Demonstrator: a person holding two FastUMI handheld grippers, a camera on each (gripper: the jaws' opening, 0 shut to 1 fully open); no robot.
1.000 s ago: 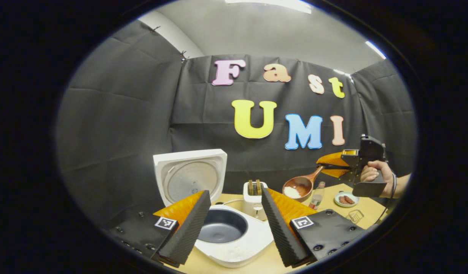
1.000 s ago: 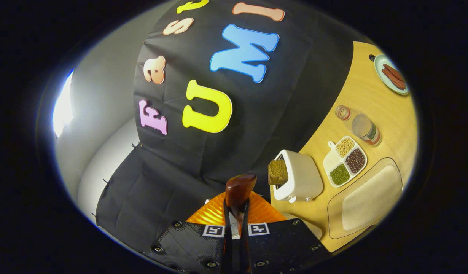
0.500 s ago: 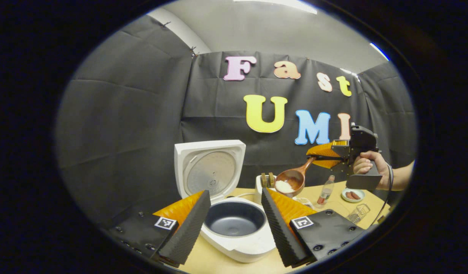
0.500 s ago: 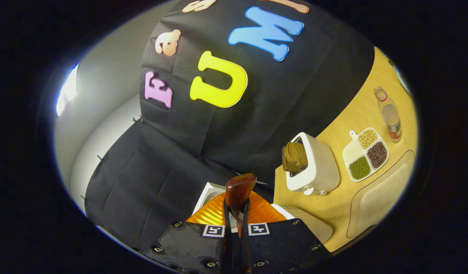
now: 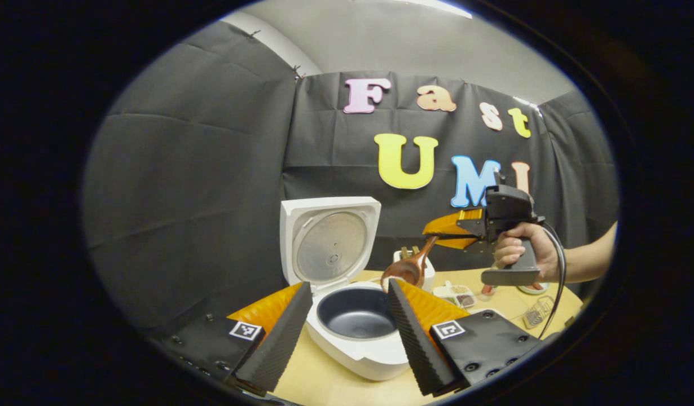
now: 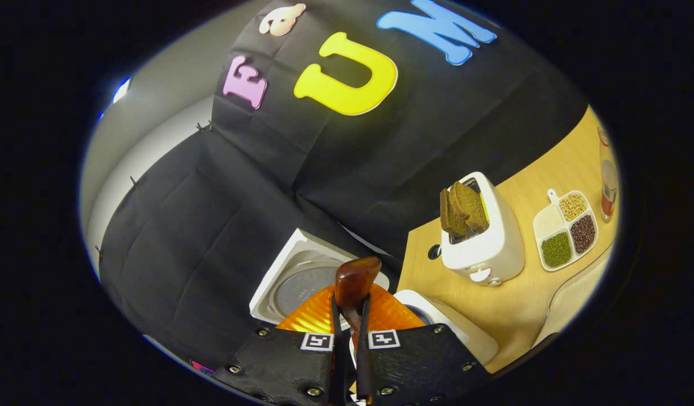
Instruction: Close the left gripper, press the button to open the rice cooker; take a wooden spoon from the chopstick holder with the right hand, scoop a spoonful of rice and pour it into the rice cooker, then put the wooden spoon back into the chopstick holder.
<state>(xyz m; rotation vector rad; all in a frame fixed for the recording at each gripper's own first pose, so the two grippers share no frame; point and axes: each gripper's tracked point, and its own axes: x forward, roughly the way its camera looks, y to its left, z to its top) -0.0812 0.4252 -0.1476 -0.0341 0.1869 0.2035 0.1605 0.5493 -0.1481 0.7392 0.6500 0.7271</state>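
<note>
On the light wooden table (image 5: 324, 383), the white rice cooker (image 5: 352, 332) stands open. The right hand-held gripper (image 5: 444, 235), pinching the brown wooden spoon (image 5: 406, 269), has carried it nearer the cooker's rim; pouring looks imminent. The left hand-held gripper (image 5: 347, 332) is spread.

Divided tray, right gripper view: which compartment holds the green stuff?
On the divided tray, the green compartment lies nearest the toaster; the others hold dark, pale and white contents.

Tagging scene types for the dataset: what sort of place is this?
Most likely a staged kitchen counter inside a recording booth, not a real home: a wooden table with an open rice cooker, a toaster holding bread, and black cloth hung as walls.
</note>
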